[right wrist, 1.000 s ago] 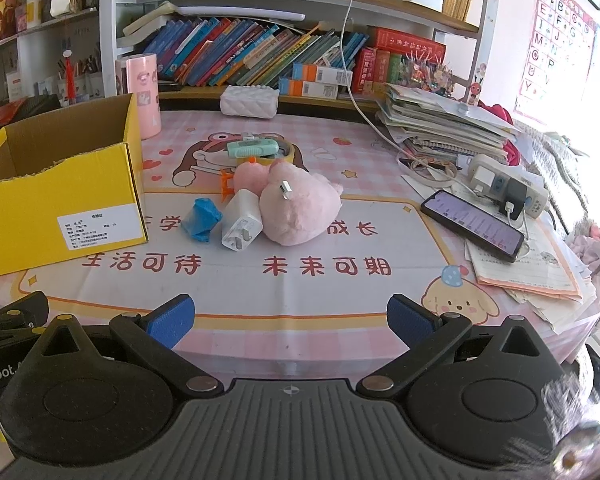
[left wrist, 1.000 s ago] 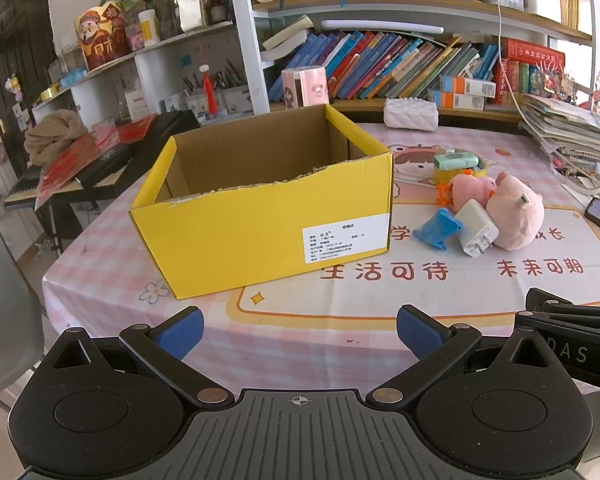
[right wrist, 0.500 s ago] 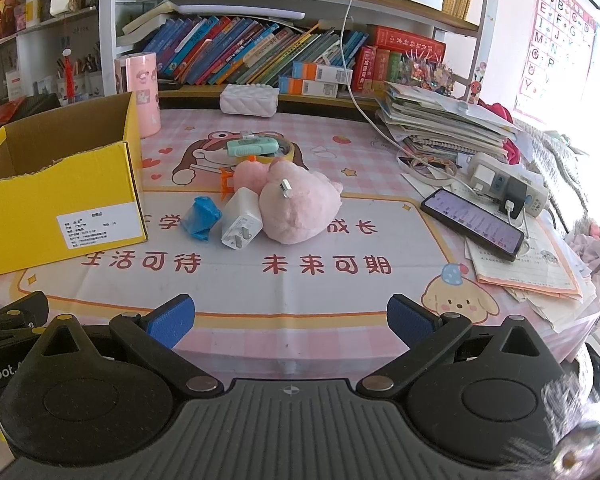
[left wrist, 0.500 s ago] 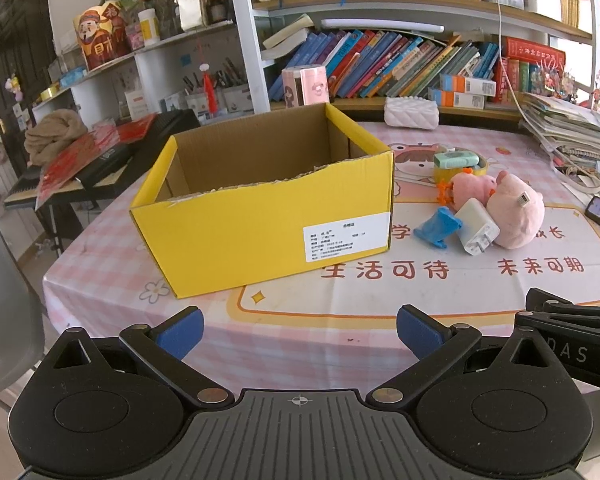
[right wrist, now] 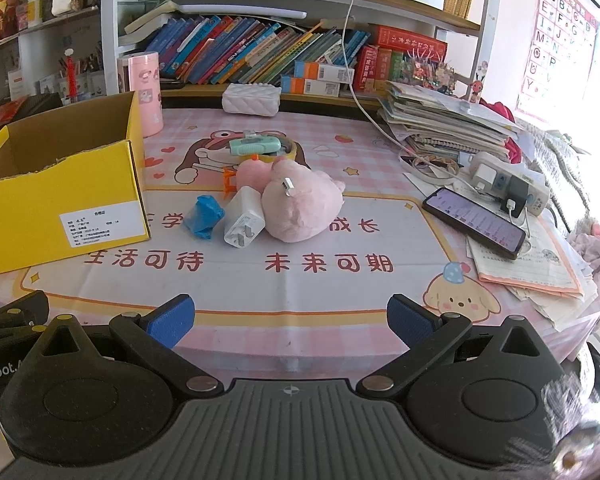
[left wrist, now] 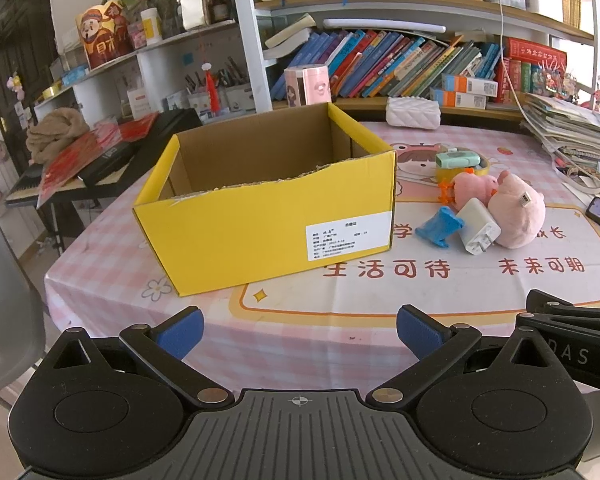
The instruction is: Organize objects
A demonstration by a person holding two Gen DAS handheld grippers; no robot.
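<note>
An open yellow cardboard box (left wrist: pixel 268 216) (right wrist: pixel 60 200) stands on the pink tablecloth, and no contents show inside it. To its right lies a small pile: a pink plush toy (right wrist: pixel 300 204) (left wrist: pixel 516 216), a white charger plug (right wrist: pixel 244 222) (left wrist: pixel 478 226), a blue crumpled item (right wrist: pixel 204 216) (left wrist: pixel 440 226), an orange piece (right wrist: pixel 230 178) and a mint-green device (right wrist: pixel 256 145) on a tape roll. My left gripper (left wrist: pixel 300 330) hangs open at the table's near edge in front of the box. My right gripper (right wrist: pixel 290 320) is open too, short of the pile, holding nothing.
A phone (right wrist: pixel 474 222) lies on papers at the right, beside a power strip (right wrist: pixel 508 182) and a stack of books (right wrist: pixel 440 120). A pink cylinder (right wrist: pixel 140 92) and a white quilted pouch (right wrist: pixel 252 98) stand at the back, below bookshelves. A keyboard stand (left wrist: pixel 100 160) is left of the table.
</note>
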